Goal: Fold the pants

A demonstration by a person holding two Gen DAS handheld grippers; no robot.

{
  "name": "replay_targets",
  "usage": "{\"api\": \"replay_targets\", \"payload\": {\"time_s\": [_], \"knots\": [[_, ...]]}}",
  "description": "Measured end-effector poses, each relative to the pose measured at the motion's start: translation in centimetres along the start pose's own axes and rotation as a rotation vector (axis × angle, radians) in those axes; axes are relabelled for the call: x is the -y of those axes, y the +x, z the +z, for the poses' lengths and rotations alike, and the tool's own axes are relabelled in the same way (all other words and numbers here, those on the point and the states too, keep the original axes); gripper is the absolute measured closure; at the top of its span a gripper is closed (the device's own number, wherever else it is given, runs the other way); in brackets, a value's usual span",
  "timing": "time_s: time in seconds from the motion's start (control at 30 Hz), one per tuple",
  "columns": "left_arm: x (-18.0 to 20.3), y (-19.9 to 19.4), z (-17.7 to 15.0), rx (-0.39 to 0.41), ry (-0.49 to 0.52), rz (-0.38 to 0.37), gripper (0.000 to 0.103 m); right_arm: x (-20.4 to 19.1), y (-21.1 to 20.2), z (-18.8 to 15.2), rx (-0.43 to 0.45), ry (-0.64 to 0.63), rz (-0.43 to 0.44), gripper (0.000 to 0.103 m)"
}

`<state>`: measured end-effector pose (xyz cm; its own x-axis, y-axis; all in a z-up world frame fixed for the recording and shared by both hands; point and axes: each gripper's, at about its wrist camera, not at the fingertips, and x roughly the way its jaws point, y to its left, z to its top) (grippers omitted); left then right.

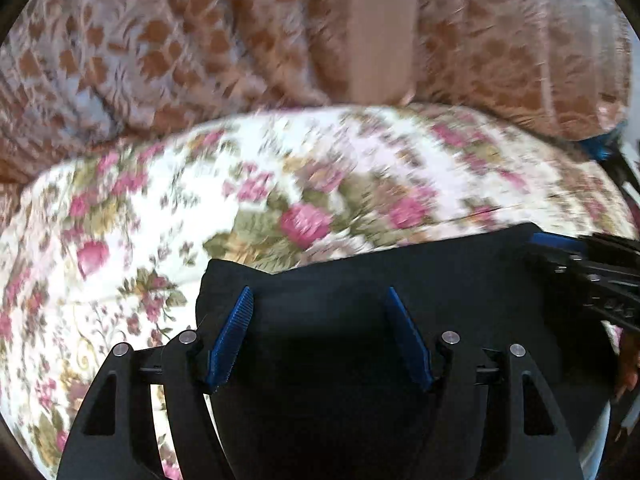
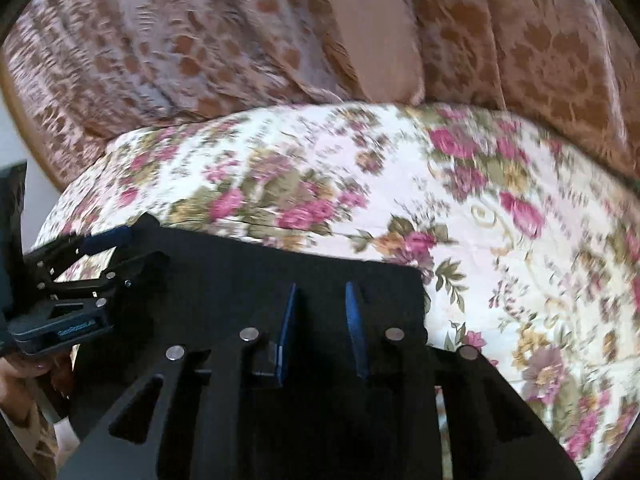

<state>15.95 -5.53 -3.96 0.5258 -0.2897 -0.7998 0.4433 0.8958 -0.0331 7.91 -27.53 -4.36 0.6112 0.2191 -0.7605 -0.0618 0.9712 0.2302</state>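
Note:
The black pants lie folded on a floral bedspread, and both views are blurred by motion. My left gripper is open over the pants' left part, its blue pads apart with black cloth between and below them. My right gripper stands over the pants near their right edge, with a narrower gap between its blue pads. Each gripper shows at the edge of the other's view, the right one and the left one.
A brown patterned curtain hangs along the far side of the bed and also shows in the right wrist view. The floral bedspread spreads wide to the right of the pants. A hand shows at the lower left of the right wrist view.

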Motion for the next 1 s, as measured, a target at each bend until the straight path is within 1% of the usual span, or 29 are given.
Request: {"api": "replay_targets", "payload": {"time_s": [0.03, 0.1, 0.13, 0.2, 0.33, 0.53, 0.57, 0.63, 0.67, 0.7, 0.77, 0.8, 0.93, 1.0], "knots": [[-0.3, 1.0, -0.2, -0.020, -0.016, -0.012, 0.035, 0.6, 0.9, -0.3, -0.002, 0.021, 0.012, 0.082], [-0.5, 2.3, -0.6, -0.015, -0.036, -0.016, 0.034, 1.5, 2.2, -0.8, 0.019, 0.060, 0.037, 0.082], [-0.3, 2.6, -0.7, -0.007, -0.029, -0.010, 0.034, 2.2, 2.5, -0.9, 0.031, 0.100, 0.060, 0.082], [-0.1, 3.3, -0.5, -0.015, -0.010, 0.000, 0.034, 2.6, 2.6, -0.9, 0.038, 0.127, 0.071, 0.082], [-0.2, 3.8, -0.4, -0.015, 0.001, 0.000, 0.034, 2.1, 2.6, -1.1, 0.062, 0.105, 0.039, 0.082], [-0.1, 2.9, -0.8, 0.014, -0.002, 0.003, 0.034, 1.7, 1.9, -1.4, 0.100, 0.081, 0.042, 0.080], [-0.1, 2.4, -0.9, 0.021, -0.002, 0.006, 0.034, 1.6, 1.4, -1.4, 0.114, 0.068, 0.052, 0.078], [0.0, 1.2, -1.2, 0.041, -0.002, 0.015, 0.032, 1.3, 0.2, -1.9, 0.145, 0.053, 0.072, 0.060], [0.0, 0.5, -1.6, 0.050, -0.002, 0.021, 0.029, 1.1, -0.4, -2.2, 0.161, 0.044, 0.062, 0.043], [0.0, -0.1, -1.8, 0.056, -0.003, 0.029, 0.026, 0.9, -1.2, -2.6, 0.180, 0.035, 0.042, 0.040], [-0.1, -1.3, -2.6, 0.070, -0.014, 0.054, 0.019, 0.5, -2.6, -3.5, 0.201, 0.023, 0.026, 0.040], [-0.2, -1.7, -2.9, 0.071, -0.026, 0.057, 0.019, 0.4, -3.0, -3.8, 0.202, 0.022, 0.023, 0.040], [-1.2, -3.5, -5.1, 0.077, -0.111, 0.028, 0.019, 0.5, -4.1, -6.0, 0.176, 0.038, -0.006, 0.038], [-1.4, -4.1, -6.1, 0.079, -0.134, 0.024, 0.019, 0.9, -4.4, -7.1, 0.159, 0.071, 0.011, 0.030]]}}
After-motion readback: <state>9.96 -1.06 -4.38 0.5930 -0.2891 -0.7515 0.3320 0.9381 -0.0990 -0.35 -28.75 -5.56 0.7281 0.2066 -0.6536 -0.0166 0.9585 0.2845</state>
